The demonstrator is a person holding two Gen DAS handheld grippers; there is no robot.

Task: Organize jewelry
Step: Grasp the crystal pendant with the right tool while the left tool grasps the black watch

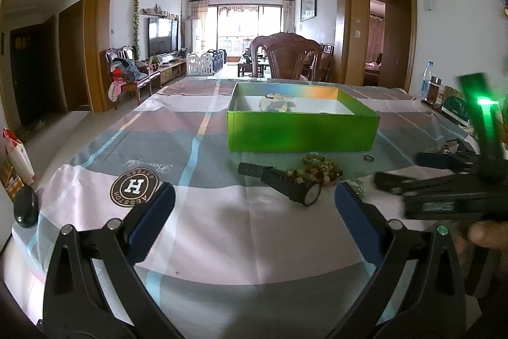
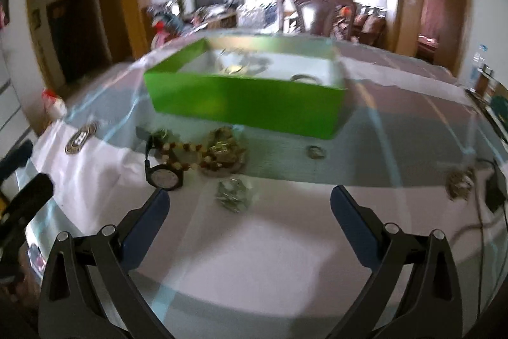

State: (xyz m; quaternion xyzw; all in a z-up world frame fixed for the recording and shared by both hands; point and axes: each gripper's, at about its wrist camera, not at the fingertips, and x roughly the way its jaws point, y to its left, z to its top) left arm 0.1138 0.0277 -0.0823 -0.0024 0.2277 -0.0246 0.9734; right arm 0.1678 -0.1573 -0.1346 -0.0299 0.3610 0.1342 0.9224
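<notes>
A green open box (image 1: 301, 129) (image 2: 247, 104) stands on the table, with a pale bundle of jewelry (image 1: 276, 104) inside. In front of it lie a black wristwatch (image 1: 295, 186) (image 2: 163, 173), a tangle of bead bracelets (image 1: 320, 169) (image 2: 219, 154), a small ring (image 1: 368, 158) (image 2: 316, 152) and a silvery chain heap (image 2: 233, 196). Another chain heap (image 2: 460, 183) lies at the right. My left gripper (image 1: 254, 205) is open, low over the cloth, with the watch just ahead. My right gripper (image 2: 249, 210) is open too, empty, hovering near the silvery chain; in the left wrist view the right gripper body (image 1: 444, 189) shows at the right.
A checked tablecloth (image 1: 190, 132) with a round logo (image 1: 135, 186) covers the table. A dark oval object (image 1: 26, 205) sits at the left edge. A wooden chair (image 1: 289, 56) stands behind the box. Bottles and boxes (image 1: 444, 97) crowd the right side; a cable (image 2: 485, 205) runs there.
</notes>
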